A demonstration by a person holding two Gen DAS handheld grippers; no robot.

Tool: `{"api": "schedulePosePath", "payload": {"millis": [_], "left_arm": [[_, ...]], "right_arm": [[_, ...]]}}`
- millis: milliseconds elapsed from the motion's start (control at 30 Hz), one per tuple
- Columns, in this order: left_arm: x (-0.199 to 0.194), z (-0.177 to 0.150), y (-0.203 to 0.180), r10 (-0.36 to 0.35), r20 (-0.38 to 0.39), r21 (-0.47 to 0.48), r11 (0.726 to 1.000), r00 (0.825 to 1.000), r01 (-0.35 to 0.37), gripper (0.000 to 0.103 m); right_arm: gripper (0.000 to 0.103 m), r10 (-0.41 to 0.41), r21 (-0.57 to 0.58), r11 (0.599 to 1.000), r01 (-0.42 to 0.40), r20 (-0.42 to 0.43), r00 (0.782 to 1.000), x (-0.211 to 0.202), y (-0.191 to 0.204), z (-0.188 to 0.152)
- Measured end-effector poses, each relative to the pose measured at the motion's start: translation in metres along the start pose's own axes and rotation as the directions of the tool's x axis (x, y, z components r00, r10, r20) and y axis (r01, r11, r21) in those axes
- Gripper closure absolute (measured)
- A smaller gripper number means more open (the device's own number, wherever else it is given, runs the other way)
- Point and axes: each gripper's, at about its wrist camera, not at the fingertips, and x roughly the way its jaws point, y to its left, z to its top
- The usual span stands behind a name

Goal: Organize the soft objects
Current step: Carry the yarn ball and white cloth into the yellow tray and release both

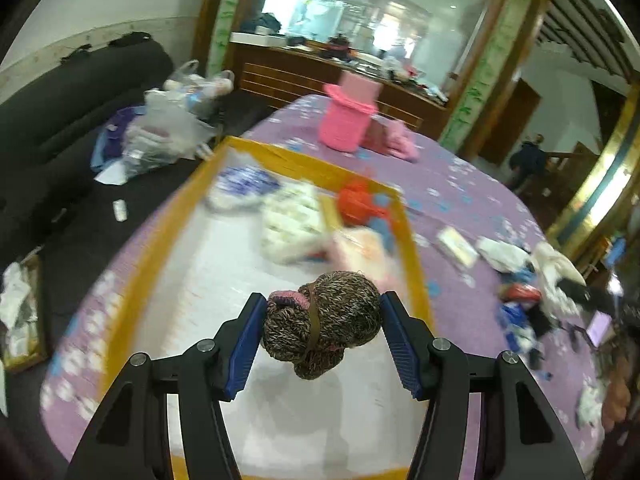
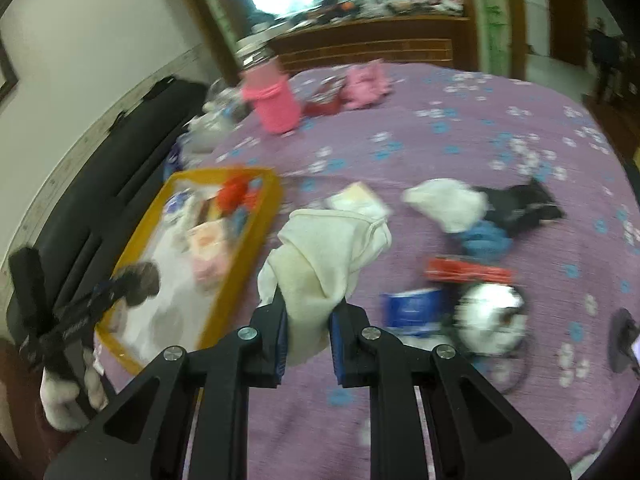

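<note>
My left gripper [image 1: 323,314] is shut on a brown knitted bundle [image 1: 328,324] with a pink edge, held above the near part of a yellow-rimmed tray [image 1: 416,256]. The tray holds several soft items: white, orange-red, pink and blue-patterned. My right gripper [image 2: 306,320] is shut on a cream cloth [image 2: 324,256] and holds it above the purple floral bedspread [image 2: 440,128], just right of the tray [image 2: 240,280]. The left gripper with its bundle [image 2: 136,282] shows over the tray in the right wrist view.
Loose clothes lie on the bedspread: white cloth [image 2: 444,200], black item [image 2: 520,204], blue item [image 2: 486,240], red pack [image 2: 468,270]. A pink knitted item [image 2: 274,104] stands at the far side. A black sofa [image 1: 60,128] with bags [image 1: 164,128] flanks the left.
</note>
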Motion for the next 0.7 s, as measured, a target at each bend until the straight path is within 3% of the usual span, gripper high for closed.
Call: {"api": "schedulePosePath", "payload": {"millis": [400, 533, 700], "left_arm": [[0.059, 0.048, 0.028, 0.066, -0.074, -0.034, 0.997, 0.995, -0.069, 0.044], [0.074, 0.056, 0.038, 0.044, -0.081, -0.07, 0.996, 0.996, -0.05, 0.042], [0.065, 0.054, 0.051, 0.0, -0.045, -0.114, 0.993, 0.999, -0.005, 0.039]], "right_arm": [[0.088, 0.148, -0.077, 0.984, -0.162, -0.16, 0.976, 0.082, 0.097, -0.009], [0.088, 0.162, -0.109, 0.976, -0.187, -0.201, 0.966, 0.105, 0.124, -0.013], [0.085, 0.156, -0.14, 0.971, -0.192, -0.234, 0.96, 0.132, 0.145, -0.019]]}}
